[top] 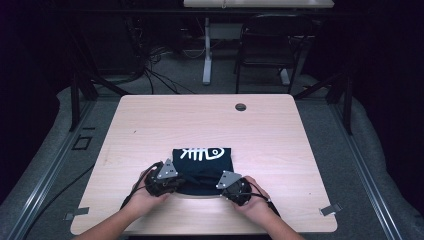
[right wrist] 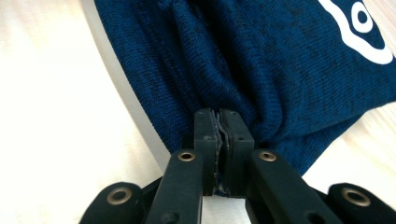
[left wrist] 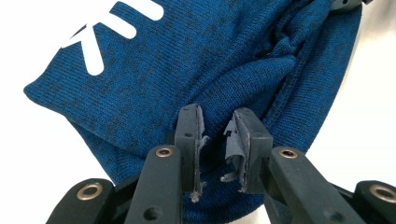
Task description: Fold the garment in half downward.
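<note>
Two tools at shirt near edge, perhaps bunched

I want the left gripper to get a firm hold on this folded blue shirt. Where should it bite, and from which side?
Probably the bunched near hem of the blue shirt, coming in from the person's side, low along the table. The fabric there stacks into a ridge between the left gripper, whose jaws stand apart.

Blue knit garment, white fishbone print, perhaps.
</note>
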Motion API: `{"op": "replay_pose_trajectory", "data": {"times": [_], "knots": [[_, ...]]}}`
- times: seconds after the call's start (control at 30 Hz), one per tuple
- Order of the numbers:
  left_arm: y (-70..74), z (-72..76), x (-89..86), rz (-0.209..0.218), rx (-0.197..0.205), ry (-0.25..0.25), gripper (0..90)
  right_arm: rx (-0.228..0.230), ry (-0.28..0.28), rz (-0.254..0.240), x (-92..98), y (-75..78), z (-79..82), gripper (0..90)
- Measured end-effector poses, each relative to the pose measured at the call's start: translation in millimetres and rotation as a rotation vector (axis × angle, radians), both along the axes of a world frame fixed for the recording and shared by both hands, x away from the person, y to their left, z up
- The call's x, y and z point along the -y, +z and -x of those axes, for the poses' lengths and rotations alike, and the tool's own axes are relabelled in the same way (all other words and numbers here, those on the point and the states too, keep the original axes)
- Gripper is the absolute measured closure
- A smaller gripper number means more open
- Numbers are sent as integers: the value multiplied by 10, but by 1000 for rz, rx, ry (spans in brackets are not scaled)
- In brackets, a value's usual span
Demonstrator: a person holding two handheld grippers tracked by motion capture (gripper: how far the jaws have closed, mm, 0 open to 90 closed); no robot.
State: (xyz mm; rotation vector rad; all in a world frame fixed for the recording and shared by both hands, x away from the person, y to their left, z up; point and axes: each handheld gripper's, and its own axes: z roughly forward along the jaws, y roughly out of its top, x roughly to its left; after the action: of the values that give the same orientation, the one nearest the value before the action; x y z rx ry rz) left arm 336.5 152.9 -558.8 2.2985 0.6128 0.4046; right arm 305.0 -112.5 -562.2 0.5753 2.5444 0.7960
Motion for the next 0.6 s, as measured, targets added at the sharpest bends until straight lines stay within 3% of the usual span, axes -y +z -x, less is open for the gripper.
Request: {"op": "replay_pose_trajectory", "data": {"times": [0.07, 0.33, 0.6], "knots": [[0, -60, 23, 12, -1, 20, 736, -3, -19, -20, 16, -14, -51, 862], [-30, -223, 52, 68, -21, 68, 732, -7, -49, -19, 71, 11, -205, 856], [-31, -252, 54, 67, -16, 81, 732, -10, -58, -29, 77, 17, -285, 853]]}}
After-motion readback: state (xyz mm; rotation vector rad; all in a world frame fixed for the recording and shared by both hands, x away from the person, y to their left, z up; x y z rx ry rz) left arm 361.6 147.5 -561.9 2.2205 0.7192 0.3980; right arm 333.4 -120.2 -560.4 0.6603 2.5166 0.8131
